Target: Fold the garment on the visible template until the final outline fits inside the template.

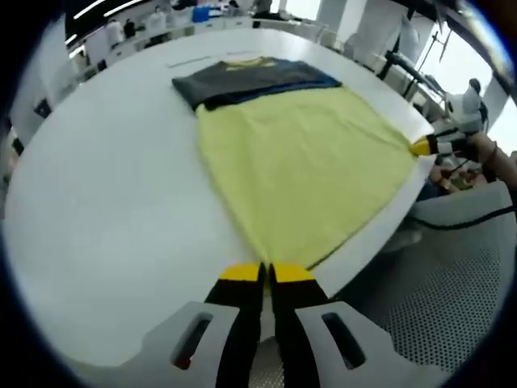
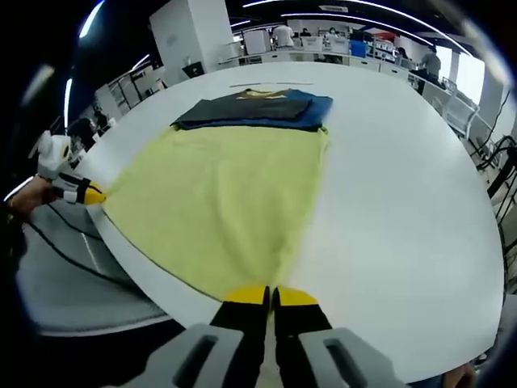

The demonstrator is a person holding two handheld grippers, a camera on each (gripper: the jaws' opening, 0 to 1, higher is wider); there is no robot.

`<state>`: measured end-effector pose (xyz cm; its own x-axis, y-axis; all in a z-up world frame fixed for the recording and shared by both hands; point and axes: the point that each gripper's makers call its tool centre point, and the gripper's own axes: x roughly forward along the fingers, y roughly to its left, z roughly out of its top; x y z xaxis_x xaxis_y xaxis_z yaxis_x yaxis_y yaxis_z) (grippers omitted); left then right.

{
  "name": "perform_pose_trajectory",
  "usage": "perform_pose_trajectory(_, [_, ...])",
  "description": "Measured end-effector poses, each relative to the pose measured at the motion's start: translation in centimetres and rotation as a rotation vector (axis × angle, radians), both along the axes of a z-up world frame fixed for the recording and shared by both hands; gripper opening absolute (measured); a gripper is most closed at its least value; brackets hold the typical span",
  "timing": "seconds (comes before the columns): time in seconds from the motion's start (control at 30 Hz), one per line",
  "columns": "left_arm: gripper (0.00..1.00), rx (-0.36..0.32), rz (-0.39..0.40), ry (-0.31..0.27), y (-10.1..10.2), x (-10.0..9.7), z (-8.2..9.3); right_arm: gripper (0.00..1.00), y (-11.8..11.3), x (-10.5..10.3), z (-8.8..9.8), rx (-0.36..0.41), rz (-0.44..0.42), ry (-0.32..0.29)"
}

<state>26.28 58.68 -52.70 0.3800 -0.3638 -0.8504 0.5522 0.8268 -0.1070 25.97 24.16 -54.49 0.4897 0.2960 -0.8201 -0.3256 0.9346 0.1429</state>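
**Yellow cloth stretched between two closed grippers**

Yellow fabric of the garment (image 1: 303, 166) lies spread on the white table (image 1: 105, 202), its near corners reaching the table's edge. At the far end of the yellow part sits a dark folded section (image 1: 250, 81) with blue showing beneath. The left gripper (image 1: 266, 273) is pinched tight on one near corner of the garment; the right gripper (image 2: 271, 296) is clamped on the other corner.

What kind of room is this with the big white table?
Probably a big open lab or office. A large white table holds a yellow garment, rows of desks with people stand behind it, and long ceiling lights run overhead.
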Motion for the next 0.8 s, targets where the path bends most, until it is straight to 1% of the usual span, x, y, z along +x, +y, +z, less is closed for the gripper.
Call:
perform_pose_trajectory(0.07, [0.00,0.002,-0.012,0.019,0.0,-0.5,-0.1,0.00,0.1,-0.2,0.0,-0.002,0.009,0.012])
perform_pose_trajectory(0.17, [0.00,0.013,-0.032,0.030,0.1,-1.1,-0.2,0.00,0.2,-0.8,0.0,-0.004,0.025,0.022])
perform_pose_trajectory(0.33, [0.00,0.017,-0.045,0.060,0.2,-1.8,-0.7,0.00,0.4,-1.6,0.1,0.003,0.021,0.033])
perform_pose_trajectory(0.5, [0.00,0.012,-0.048,0.077,0.2,-2.5,-0.7,0.00,0.5,-2.2,0.2,0.000,0.024,0.046])
perform_pose_trajectory(0.8, [0.00,-0.005,-0.045,0.090,0.2,-3.4,-0.5,0.00,0.6,-2.9,0.2,-0.010,0.039,0.059])
